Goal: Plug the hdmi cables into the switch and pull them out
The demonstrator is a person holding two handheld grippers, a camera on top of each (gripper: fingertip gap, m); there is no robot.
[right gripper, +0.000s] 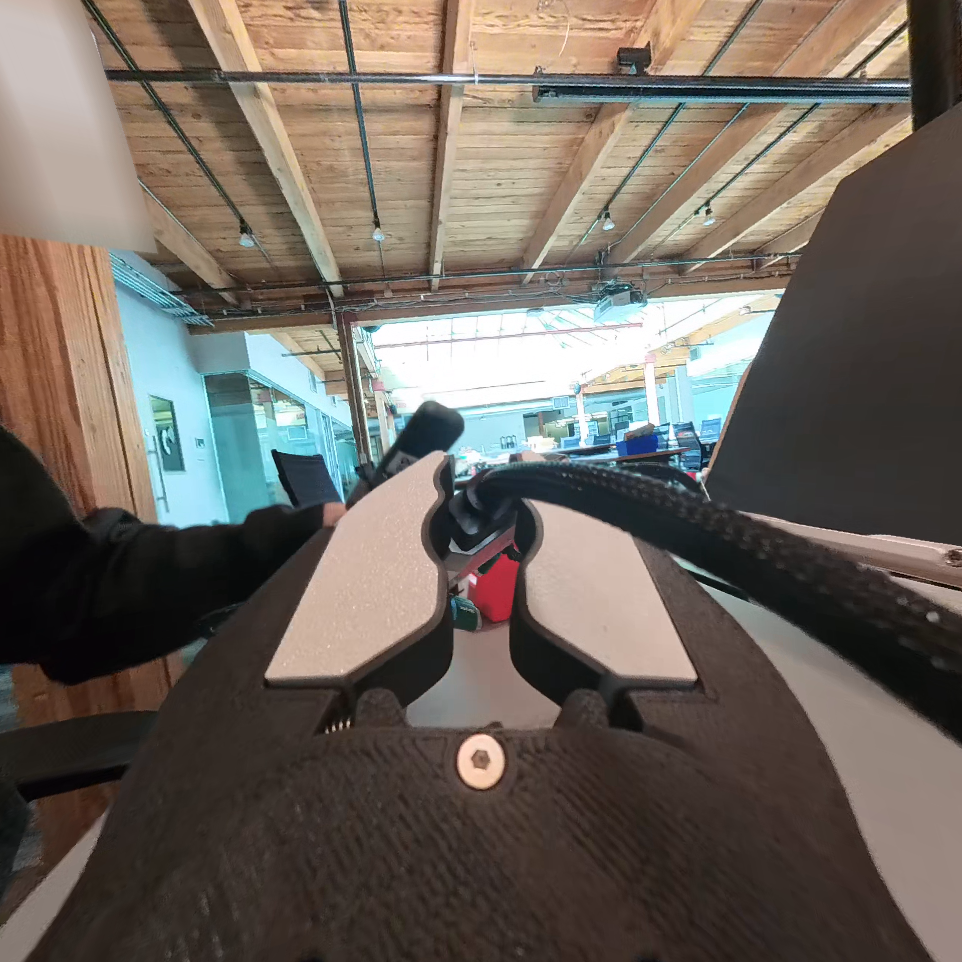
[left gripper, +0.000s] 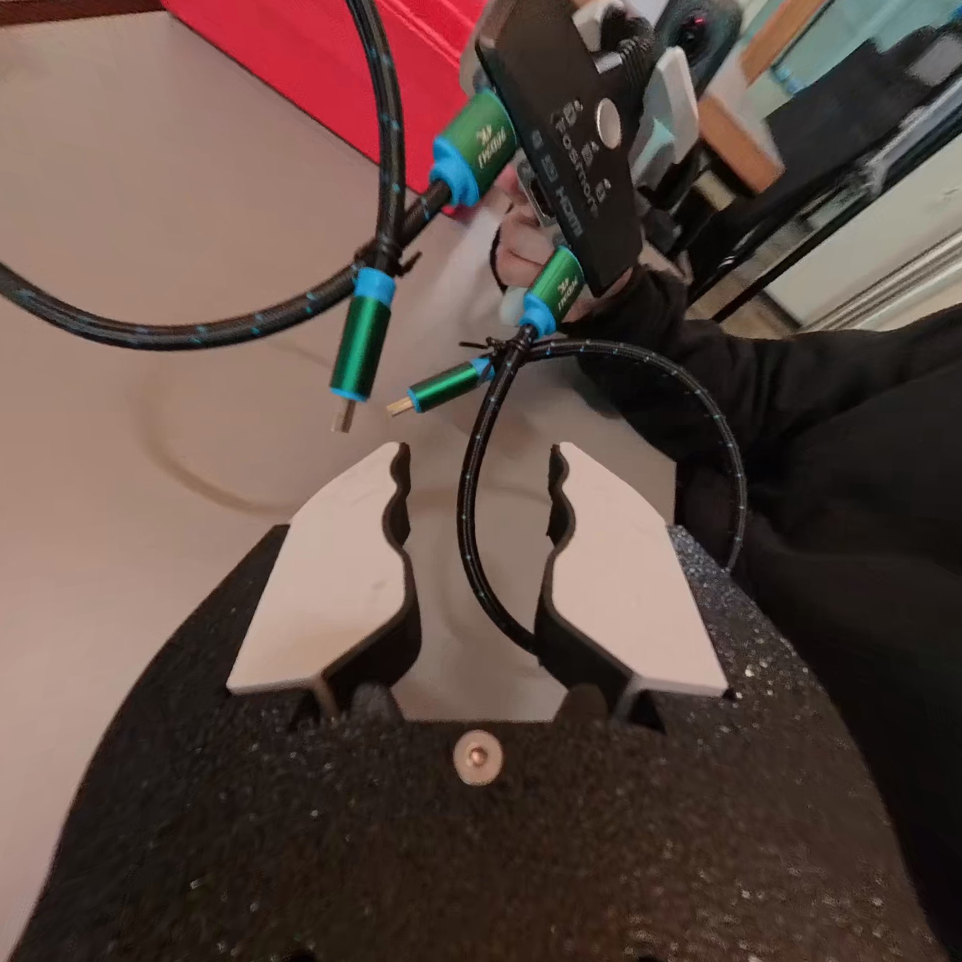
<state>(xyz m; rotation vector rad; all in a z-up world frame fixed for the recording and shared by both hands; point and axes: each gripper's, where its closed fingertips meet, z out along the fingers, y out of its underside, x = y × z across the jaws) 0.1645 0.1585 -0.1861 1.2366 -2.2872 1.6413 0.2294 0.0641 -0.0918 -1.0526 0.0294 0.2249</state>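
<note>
The black HDMI switch (left gripper: 567, 130) hangs in the air at the upper right of the left wrist view. My right gripper (right gripper: 484, 494) is shut on the switch (right gripper: 476, 539), whose own black braided lead (right gripper: 729, 536) runs off to the right. Two green plugs with blue collars sit in the switch's side: an upper plug (left gripper: 479, 140) and a lower plug (left gripper: 554, 289). Each cable's free green plug dangles below, one on the left (left gripper: 359, 354) and one on the right (left gripper: 442, 388). My left gripper (left gripper: 479, 453) is open just below them. A loop of the lower cable (left gripper: 468, 520) hangs between its fingers.
A beige table (left gripper: 130, 182) lies below. A red box (left gripper: 312, 62) stands at its far side and also shows in the right wrist view (right gripper: 494, 588). A person's black sleeve (left gripper: 807, 442) fills the right. A dark panel (right gripper: 859, 364) stands at right.
</note>
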